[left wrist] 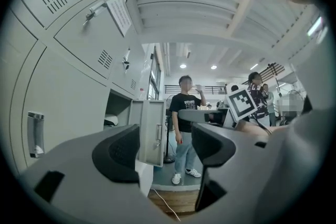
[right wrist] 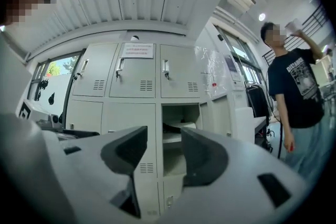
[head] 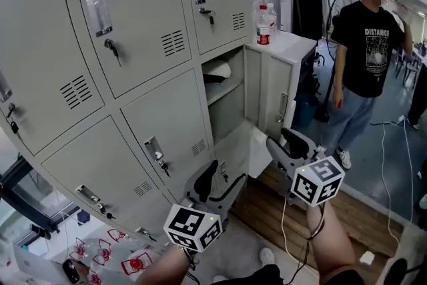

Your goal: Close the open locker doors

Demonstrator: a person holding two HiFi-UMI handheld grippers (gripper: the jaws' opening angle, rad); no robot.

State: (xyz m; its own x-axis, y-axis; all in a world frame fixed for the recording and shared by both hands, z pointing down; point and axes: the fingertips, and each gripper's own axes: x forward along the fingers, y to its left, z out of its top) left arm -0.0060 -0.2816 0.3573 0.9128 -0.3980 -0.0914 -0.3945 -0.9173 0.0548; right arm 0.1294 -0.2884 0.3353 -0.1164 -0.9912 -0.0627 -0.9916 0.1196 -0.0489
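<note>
A bank of grey lockers (head: 133, 77) fills the left of the head view. One compartment (head: 223, 93) at its right end stands open, something pale on its shelf. Its door (head: 267, 93) is swung out toward me; a lower pale door (head: 250, 150) also juts out beneath it. My left gripper (head: 220, 185) is open and empty, low in front of the lockers. My right gripper (head: 287, 143) is open and empty, close to the lower door. The left gripper (left wrist: 165, 144) frames the open door (left wrist: 152, 131) edge-on. The right gripper (right wrist: 164, 152) faces the open compartment (right wrist: 178, 128).
A person in a black T-shirt (head: 363, 57) stands a few steps to the right, drinking. Bottles (head: 265, 25) sit on a white cabinet top (head: 293, 43) beside the lockers. A fan (head: 340, 0) stands behind. Cables (head: 387, 170) trail across the floor.
</note>
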